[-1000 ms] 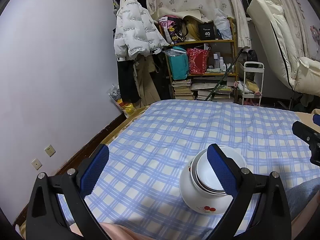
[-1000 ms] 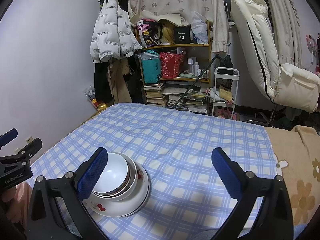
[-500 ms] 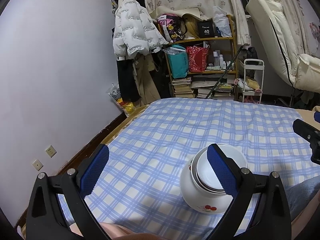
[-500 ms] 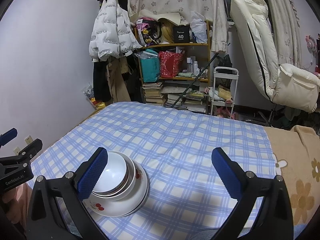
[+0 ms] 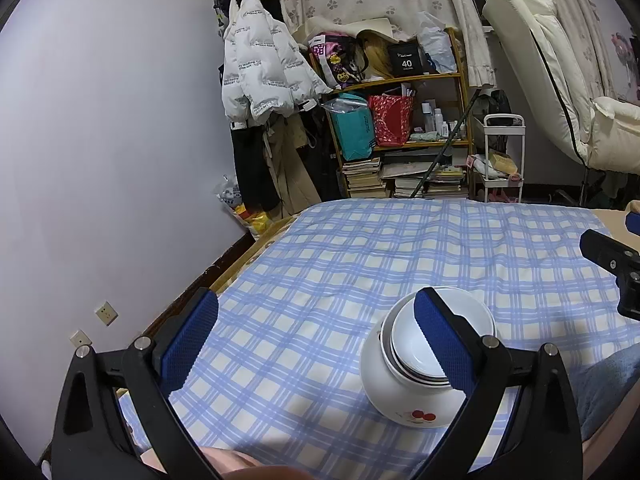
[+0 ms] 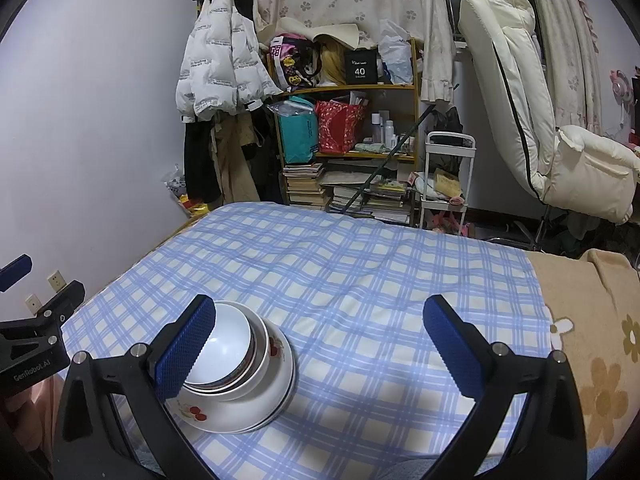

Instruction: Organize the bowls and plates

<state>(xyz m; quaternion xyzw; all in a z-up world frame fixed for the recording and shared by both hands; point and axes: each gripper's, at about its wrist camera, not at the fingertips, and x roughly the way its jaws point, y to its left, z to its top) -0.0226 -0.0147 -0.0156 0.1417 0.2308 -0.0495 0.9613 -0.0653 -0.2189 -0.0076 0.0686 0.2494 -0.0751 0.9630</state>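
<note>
Both the left hand-held gripper (image 5: 316,336) and the right hand-held gripper (image 6: 320,340) hang spread wide with nothing between their pads, above the checked bed sheet (image 6: 360,272). The stack of bowls (image 6: 240,376) sits on the sheet between them. The near pad of each covers part of its rim, so the number of nested bowls is hard to count.
</note>
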